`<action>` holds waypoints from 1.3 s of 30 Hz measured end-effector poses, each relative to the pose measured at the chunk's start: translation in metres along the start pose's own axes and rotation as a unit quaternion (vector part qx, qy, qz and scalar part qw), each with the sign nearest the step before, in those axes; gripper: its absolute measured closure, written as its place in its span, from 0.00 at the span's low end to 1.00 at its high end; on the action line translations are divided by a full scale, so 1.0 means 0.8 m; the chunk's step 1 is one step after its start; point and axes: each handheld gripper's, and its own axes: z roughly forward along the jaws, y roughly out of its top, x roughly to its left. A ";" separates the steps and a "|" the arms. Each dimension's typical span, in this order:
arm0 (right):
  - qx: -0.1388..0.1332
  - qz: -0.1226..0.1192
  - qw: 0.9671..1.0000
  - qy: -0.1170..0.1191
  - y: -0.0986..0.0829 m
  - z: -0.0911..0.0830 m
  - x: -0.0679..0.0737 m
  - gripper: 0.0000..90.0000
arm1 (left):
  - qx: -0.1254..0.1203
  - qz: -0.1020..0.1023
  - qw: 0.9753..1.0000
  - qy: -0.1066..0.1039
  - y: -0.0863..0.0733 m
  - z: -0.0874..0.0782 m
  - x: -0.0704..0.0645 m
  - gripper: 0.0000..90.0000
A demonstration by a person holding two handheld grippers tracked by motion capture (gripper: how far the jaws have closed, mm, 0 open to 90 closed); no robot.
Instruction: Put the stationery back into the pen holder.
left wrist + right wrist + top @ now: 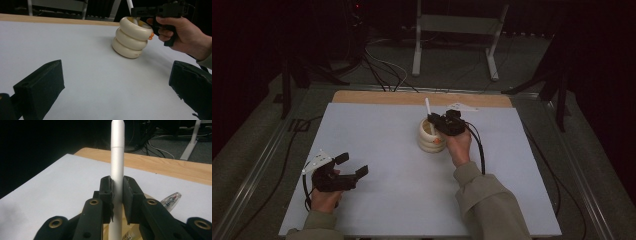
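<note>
A cream holder [430, 136] made of three stacked rings stands on the white table top [377, 150], right of the middle. My right gripper [432, 119] is over its mouth, shut on a white pen [428, 106] that stands upright with its lower end in the holder. In the right gripper view the white pen [117, 165] runs up between the two pads [106, 192], and a clear pen [170, 200] lies inside the holder below. My left gripper [353, 165] stands open near the front left, with nothing between its jaws. The left gripper view shows the holder [131, 37] far ahead.
A wooden strip [422, 98] runs along the table's far edge, with a small white paper [463, 106] on it. Behind the table are cables [382, 67] on the floor and a white stand [455, 30]. A dark frame leg [287, 85] stands at the left.
</note>
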 end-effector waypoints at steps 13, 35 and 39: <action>-0.017 0.014 0.999 0.030 -0.003 -0.005 -0.002 0.53 | -0.002 -0.002 1.000 0.002 0.000 -0.001 0.001 0.00; 0.007 -0.021 0.999 0.031 0.015 -0.029 0.000 0.07 | -0.006 -0.002 1.000 0.008 0.002 -0.004 0.002 0.00; 0.017 -0.027 0.999 0.025 0.020 -0.038 -0.003 0.04 | -0.006 0.000 1.000 0.012 0.002 -0.005 0.002 0.00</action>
